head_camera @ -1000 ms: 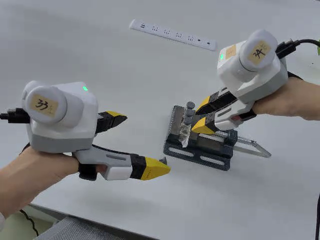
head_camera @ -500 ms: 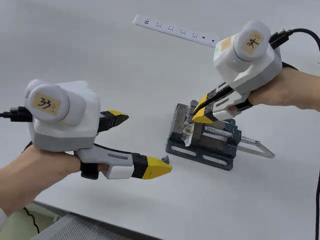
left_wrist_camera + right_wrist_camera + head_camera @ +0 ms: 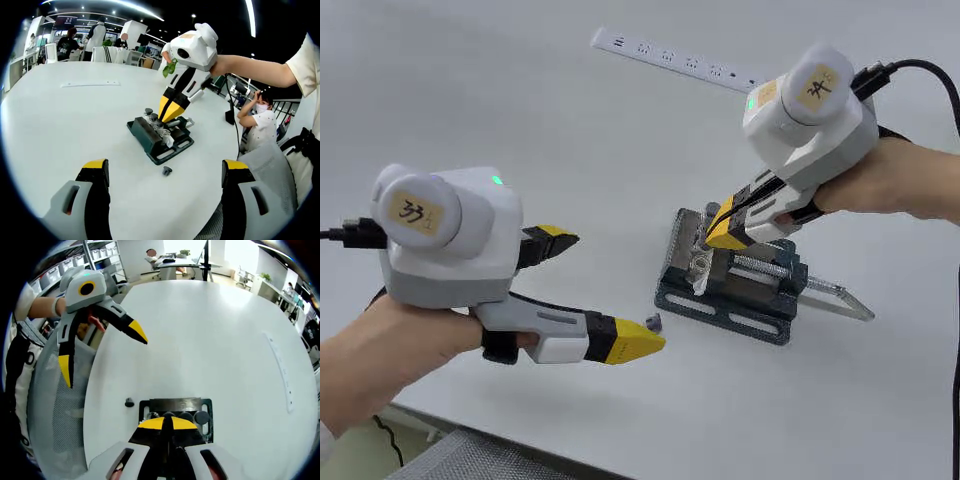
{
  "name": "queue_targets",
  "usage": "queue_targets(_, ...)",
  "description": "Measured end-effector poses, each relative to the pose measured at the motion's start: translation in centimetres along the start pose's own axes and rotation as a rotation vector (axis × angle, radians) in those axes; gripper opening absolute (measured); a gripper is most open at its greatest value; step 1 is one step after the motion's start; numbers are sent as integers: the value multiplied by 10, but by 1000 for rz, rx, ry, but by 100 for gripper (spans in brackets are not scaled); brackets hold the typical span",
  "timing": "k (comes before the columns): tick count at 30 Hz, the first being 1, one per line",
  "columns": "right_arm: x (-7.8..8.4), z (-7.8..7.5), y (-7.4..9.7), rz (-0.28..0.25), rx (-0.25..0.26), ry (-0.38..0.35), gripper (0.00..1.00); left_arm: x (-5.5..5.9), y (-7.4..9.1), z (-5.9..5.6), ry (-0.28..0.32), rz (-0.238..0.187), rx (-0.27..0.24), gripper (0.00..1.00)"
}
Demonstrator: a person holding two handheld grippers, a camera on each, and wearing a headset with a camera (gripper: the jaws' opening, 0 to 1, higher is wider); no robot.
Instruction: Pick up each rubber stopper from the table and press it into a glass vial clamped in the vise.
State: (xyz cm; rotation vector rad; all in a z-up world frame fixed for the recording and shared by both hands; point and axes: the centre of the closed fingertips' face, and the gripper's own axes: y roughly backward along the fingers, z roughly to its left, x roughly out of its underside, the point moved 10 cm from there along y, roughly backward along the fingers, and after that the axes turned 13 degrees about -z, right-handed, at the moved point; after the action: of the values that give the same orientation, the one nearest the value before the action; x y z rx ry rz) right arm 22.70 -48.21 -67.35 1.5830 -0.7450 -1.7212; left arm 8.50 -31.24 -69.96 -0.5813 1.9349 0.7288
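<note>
The right gripper (image 3: 717,237), labelled 34, we held closed over the vise (image 3: 720,305), contents unclear; the left gripper (image 3: 615,291), labelled 33, gaped empty.

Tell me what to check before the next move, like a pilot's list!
1. Left gripper open and ready to grab: ok.
2. Loose stopper lying free on the table, just ahead of the left gripper: ok.
3. Vise sitting flat on the table: ok.
4. Right gripper down on top of the vise with its jaws together: ok.
5. Right gripper's pressing finished: cannot tell, its tips hide what is beneath.
6. Room in the vise for the loose stopper: cannot tell.
</note>
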Motion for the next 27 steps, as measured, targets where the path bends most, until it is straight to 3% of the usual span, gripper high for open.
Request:
queue_targets(3, -1, 0, -1, 12, -13, 3, 0, 1, 0, 0, 5, 2, 0, 93)
queue_targets(11, -9, 2, -4, 101, -40, 45, 0, 3, -2, 0, 11, 5, 4, 93)
queue_targets(13, -10, 2, -4, 106, -34, 36, 0, 3, -2, 0, 12, 3, 3, 93)
queue_targets(14, -11, 0, -5, 114, -42, 81, 0, 2, -2, 0, 15, -4, 2, 93)
queue_targets(18, -11, 2, -6, 118, -43, 70, 0, 3, -2, 0, 16, 0, 0, 92)
queue_targets(27, -10, 5, -8, 124, 2, 122, 0, 3, -6, 1, 22, -9, 4, 92)
